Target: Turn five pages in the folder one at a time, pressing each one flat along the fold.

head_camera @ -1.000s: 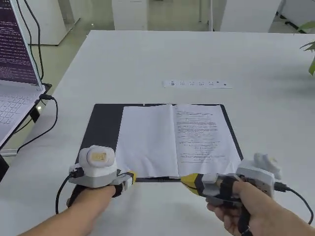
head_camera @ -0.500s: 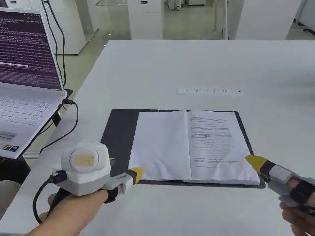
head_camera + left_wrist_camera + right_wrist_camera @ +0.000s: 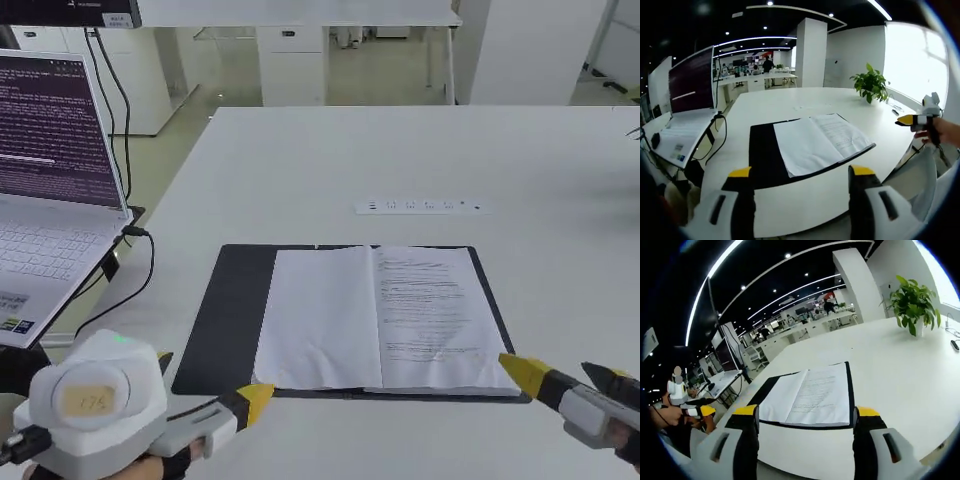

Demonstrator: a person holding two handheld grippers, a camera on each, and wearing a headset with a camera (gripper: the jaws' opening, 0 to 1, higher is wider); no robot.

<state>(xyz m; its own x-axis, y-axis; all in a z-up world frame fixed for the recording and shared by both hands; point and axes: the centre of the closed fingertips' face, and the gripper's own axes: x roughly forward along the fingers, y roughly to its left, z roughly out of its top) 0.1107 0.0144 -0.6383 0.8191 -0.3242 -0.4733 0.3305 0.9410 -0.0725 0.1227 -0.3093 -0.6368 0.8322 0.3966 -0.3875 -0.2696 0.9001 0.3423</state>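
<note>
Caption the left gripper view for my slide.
The left gripper, jaws open, faces the open folder on a white table; laptop at left, right gripper at right.

White table (image 3: 330,150) bearing an open laptop (image 3: 45,190) with a purple-lit screen at its left edge, a black cable (image 3: 150,262) looping from the laptop's side, a white power strip (image 3: 423,207) lying flat near the middle, and a green potted plant (image 3: 871,86) toward one edge; white cabinets (image 3: 290,65) stand beyond.

3 cams near, all on folder (image 3: 365,320)
</note>
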